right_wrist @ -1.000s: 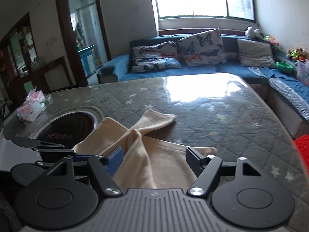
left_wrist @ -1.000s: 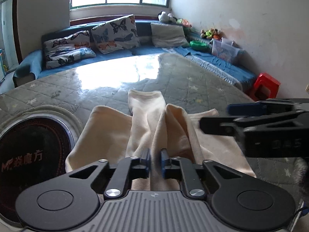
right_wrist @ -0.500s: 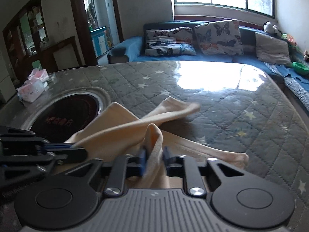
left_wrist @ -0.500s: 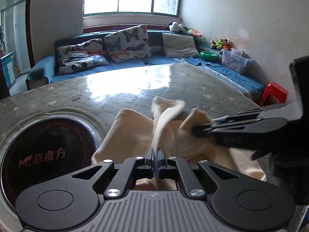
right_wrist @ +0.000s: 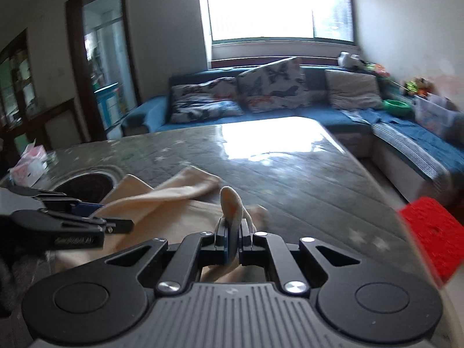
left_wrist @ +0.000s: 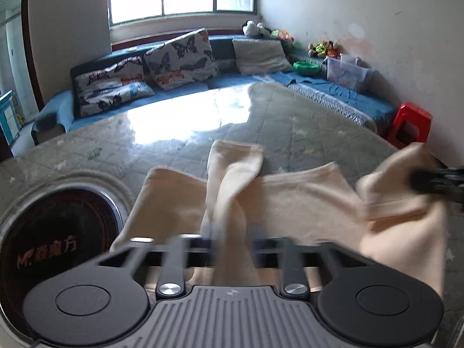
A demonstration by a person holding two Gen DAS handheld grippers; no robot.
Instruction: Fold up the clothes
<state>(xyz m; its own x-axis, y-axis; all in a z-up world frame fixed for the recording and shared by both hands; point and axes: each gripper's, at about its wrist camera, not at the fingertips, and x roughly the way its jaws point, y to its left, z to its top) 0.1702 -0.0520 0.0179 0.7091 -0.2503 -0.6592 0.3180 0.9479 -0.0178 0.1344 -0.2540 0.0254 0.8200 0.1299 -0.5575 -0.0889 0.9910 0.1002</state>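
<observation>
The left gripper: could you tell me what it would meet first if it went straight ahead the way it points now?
Most likely the cream garment itself: a raised fold runs forward right ahead of the left gripper. Past that lies bare quilted table cover. Motion blur hides whether the fingers already touch the cloth.

blue sofa [left_wrist: 185, 95] | butterfly cushions [left_wrist: 181, 58] | red stool [left_wrist: 411, 124] | tissue box [right_wrist: 27, 168] | green bowl [left_wrist: 306, 68]

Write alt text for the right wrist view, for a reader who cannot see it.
The right gripper is shut on a raised fold of the cream garment, which lies across a grey quilted table. The left gripper reaches in from the left over the cloth. Behind are a blue sofa with butterfly cushions and a bright window.
</observation>
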